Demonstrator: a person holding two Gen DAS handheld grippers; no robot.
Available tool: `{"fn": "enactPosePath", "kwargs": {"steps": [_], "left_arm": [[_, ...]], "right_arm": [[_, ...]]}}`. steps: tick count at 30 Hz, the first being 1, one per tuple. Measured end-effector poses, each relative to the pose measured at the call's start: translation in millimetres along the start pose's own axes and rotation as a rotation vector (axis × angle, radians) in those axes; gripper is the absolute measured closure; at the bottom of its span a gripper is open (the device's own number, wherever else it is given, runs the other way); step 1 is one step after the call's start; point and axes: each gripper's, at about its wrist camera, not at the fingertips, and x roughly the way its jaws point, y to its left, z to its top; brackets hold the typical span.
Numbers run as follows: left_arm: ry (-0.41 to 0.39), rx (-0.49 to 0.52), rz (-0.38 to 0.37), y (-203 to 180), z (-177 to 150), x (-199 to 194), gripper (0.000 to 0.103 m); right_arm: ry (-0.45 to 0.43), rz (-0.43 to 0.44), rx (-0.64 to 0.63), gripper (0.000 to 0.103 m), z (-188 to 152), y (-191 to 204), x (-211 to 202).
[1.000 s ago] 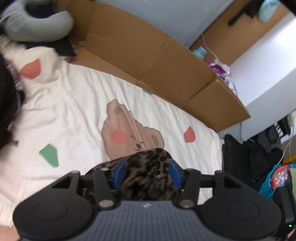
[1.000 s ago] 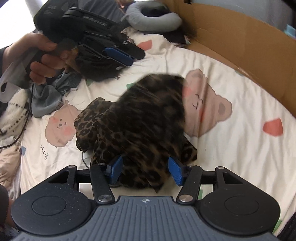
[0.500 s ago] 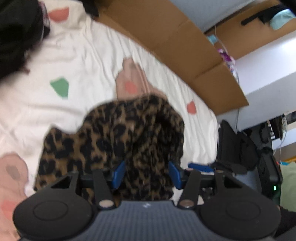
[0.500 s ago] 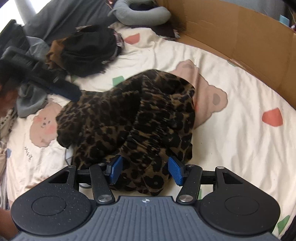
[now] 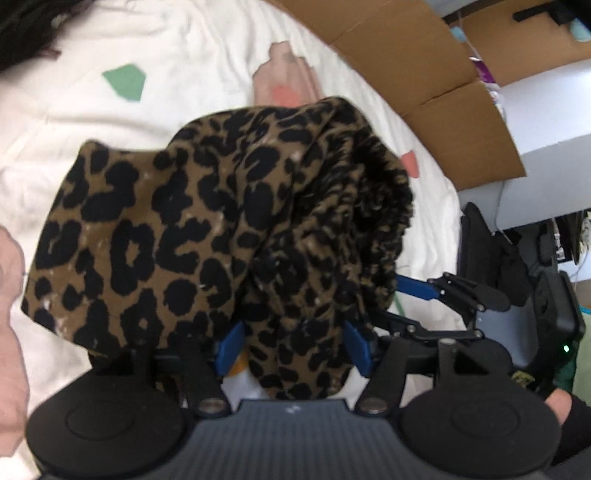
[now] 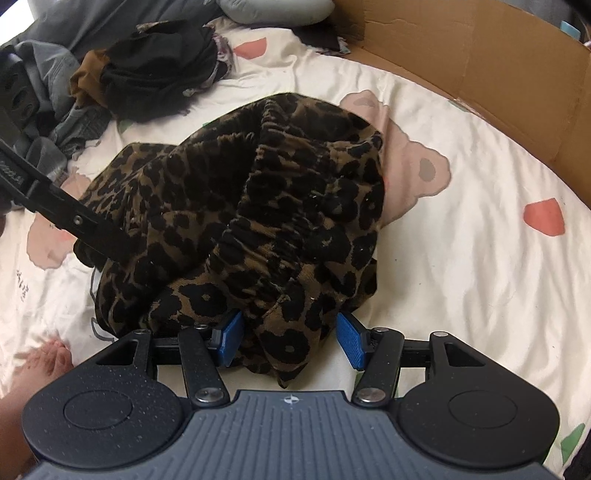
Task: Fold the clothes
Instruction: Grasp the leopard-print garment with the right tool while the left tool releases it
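A leopard-print garment (image 6: 258, 206) lies bunched on the bear-print bed sheet (image 6: 461, 277). In the left wrist view the same garment (image 5: 221, 221) drapes over and between the blue pads of my left gripper (image 5: 293, 332). Its jaws are opening, and a gap shows beside the left pad. A fold of the cloth sits between the pads of my right gripper (image 6: 290, 328), with bare sheet showing beside the right pad. The two grippers are close together. A blue finger (image 5: 417, 288) of the right one shows at the garment's right edge. A black finger (image 6: 74, 221) of the left one reaches into the cloth from the left.
A cardboard wall (image 6: 480, 66) runs along the far side of the bed. A pile of dark clothes (image 6: 159, 70) and a grey neck pillow (image 6: 273, 9) lie at the back left. Black bags (image 5: 491, 251) stand off the bed's right end.
Both grippers have sunk towards the sheet and the garment has gone from hanging to lying in a heap. The left gripper has swung in beside the right one, and its pads stand wider.
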Motion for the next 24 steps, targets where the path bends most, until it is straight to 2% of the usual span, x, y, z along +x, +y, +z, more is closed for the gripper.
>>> {"fn": "enactPosePath", "kwargs": {"steps": [5, 7, 8, 9, 11, 14, 21, 24], "left_arm": [[-0.017, -0.052, -0.026, 4.0, 1.1, 11.6, 0.04], [-0.02, -0.078, -0.028, 6.4, 1.5, 16.5, 0.043], [-0.02, -0.092, -0.035, 7.6, 1.3, 17.2, 0.046], [-0.023, -0.104, -0.044, 7.6, 1.2, 16.9, 0.049], [-0.036, -0.112, -0.055, 5.5, 1.1, 13.2, 0.071], [-0.07, -0.103, -0.052, -0.8, 0.9, 1.0, 0.081], [-0.168, -0.038, -0.013, -16.9, 1.3, -46.7, 0.086], [-0.204, -0.016, 0.004, -23.9, 1.3, -69.9, 0.087]], "right_arm": [[-0.004, -0.024, -0.041, 0.044, 0.4, 3.2, 7.3], [0.003, -0.018, -0.045, 0.054, 0.5, 1.9, 8.4], [0.008, -0.014, -0.046, 0.069, 0.8, 1.2, 8.8], [0.011, -0.011, -0.04, 0.075, 1.2, -0.5, 8.2], [0.001, -0.012, -0.014, 0.084, 1.2, -5.7, 3.1], [-0.017, -0.022, 0.024, 0.09, 2.2, -14.1, -8.1], [-0.074, -0.031, 0.122, 0.095, 7.4, -32.7, -44.0], [-0.101, -0.007, 0.171, 0.096, 12.8, -39.2, -64.7]]}}
